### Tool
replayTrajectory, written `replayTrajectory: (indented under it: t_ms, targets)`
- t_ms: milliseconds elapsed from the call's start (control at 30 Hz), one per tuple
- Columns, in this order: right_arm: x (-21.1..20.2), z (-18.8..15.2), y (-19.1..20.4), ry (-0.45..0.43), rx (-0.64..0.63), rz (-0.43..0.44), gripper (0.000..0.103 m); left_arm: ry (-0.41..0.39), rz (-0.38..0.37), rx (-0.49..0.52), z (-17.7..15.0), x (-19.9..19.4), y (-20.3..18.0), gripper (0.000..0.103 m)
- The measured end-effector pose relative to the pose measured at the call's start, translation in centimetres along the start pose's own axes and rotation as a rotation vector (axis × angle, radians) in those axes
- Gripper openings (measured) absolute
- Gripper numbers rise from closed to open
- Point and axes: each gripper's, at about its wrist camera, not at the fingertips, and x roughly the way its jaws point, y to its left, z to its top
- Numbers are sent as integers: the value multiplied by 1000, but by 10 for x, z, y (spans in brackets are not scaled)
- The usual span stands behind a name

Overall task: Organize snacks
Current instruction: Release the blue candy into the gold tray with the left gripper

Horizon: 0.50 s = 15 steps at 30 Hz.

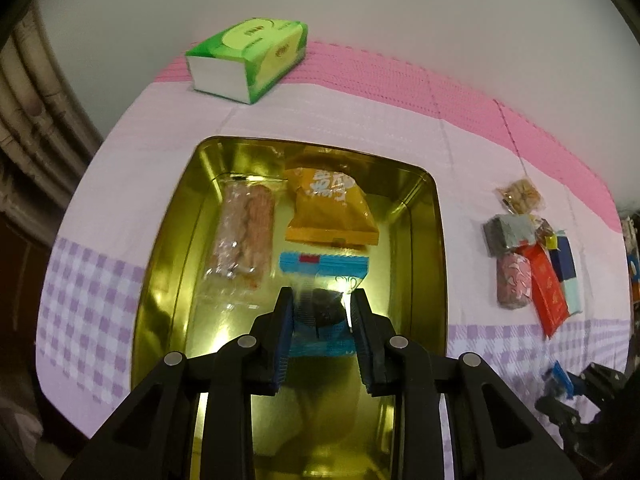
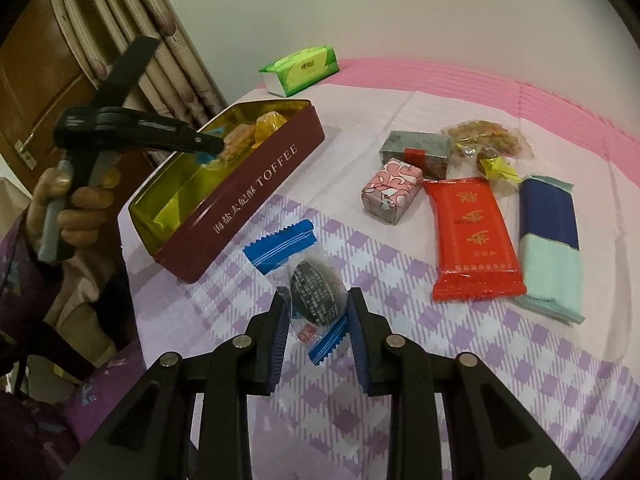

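An open maroon toffee tin (image 2: 256, 184) with a gold inside (image 1: 434, 240) stands on the checked tablecloth. In it lie an orange packet (image 1: 328, 208) and a clear-wrapped biscuit bar (image 1: 244, 232). My left gripper (image 1: 323, 296) points down into the tin, shut on a blue-ended wrapper with a dark round cake (image 1: 322, 266). In the right wrist view it (image 2: 216, 146) shows over the tin, held by a hand. My right gripper (image 2: 317, 296) is shut on a second dark round cake (image 2: 308, 280) in the same kind of wrapper, just in front of the tin.
Loose snacks lie right of the tin: a red packet (image 2: 474, 236), a navy and mint packet (image 2: 550, 240), a pink patterned block (image 2: 390, 192), a grey block (image 2: 416, 150), a clear nut bag (image 2: 484, 138). A green tissue pack (image 1: 248, 60) sits at the far edge. Curtains hang at the left.
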Motion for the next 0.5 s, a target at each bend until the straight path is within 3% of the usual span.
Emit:
replayTrajectory:
  t_ms: [100,200,333,400,467,500]
  targets:
    - [-1,2,-2,-7,3,1,26,3,27,19,4,8,-4,30]
    - [-2,3,-1,-11,3,0,26,10,32,20,5,7,-4,38]
    - [-4,3,1,-15,3,-2,26,-27,24,-33,1,-16,5,42]
    - [-5,4,2,-17,0,-2,26,-58,37,-57,-4,-34,10,50]
    - [-6,6,5,-21,-4,-1,26,-100,70,-93,-14,-55,18,64]
    - [-7,7,6,-22,-7,-1,26,-117,85,-107,-19,-62,21,66]
